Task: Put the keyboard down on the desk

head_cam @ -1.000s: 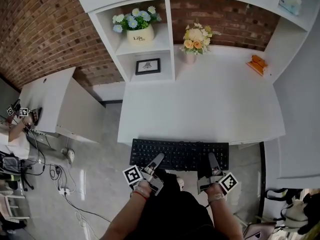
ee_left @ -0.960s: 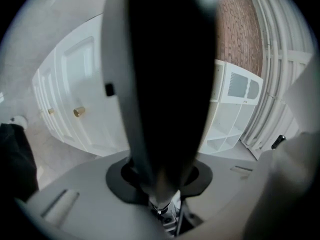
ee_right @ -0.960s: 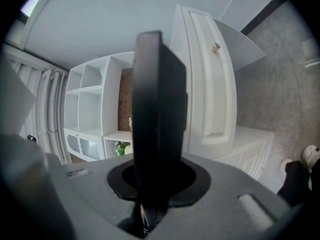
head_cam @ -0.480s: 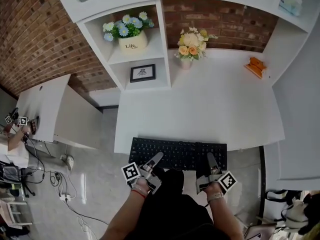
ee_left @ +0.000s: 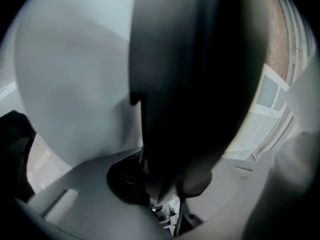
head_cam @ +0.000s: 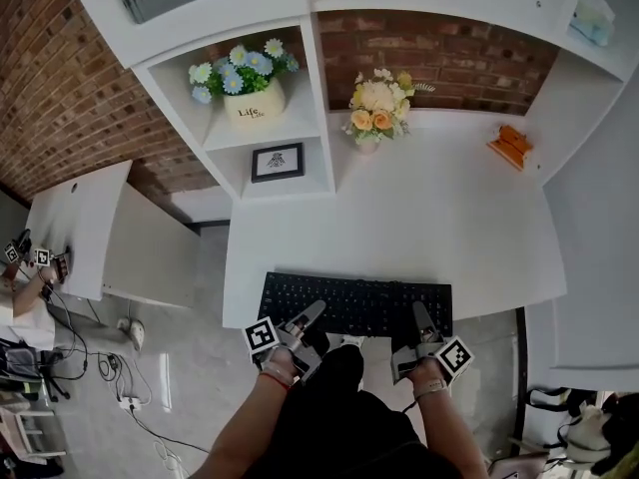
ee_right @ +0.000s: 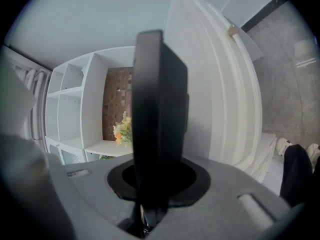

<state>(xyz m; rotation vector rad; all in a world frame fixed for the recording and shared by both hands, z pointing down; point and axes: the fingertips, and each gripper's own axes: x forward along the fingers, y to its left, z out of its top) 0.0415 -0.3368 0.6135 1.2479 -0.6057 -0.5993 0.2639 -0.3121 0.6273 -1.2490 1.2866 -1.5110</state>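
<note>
In the head view, a black keyboard lies crosswise at the front of a white desk. Its far long edge sits over the desk's front edge and its near edge hangs out above the floor; whether it rests on the desk cannot be told. The left gripper grips the near edge toward the keyboard's left end, and the right gripper grips it toward the right end. Farther back stand a vase of flowers, an orange object, a flower pot and a small framed picture in the shelves.

In the left gripper view, the keyboard fills the middle as a dark slab seen edge-on between the grey jaws, which have just been closing on it.

In the right gripper view, the keyboard stands edge-on, clamped between the jaws, with the flowers and white shelves beyond.
</note>
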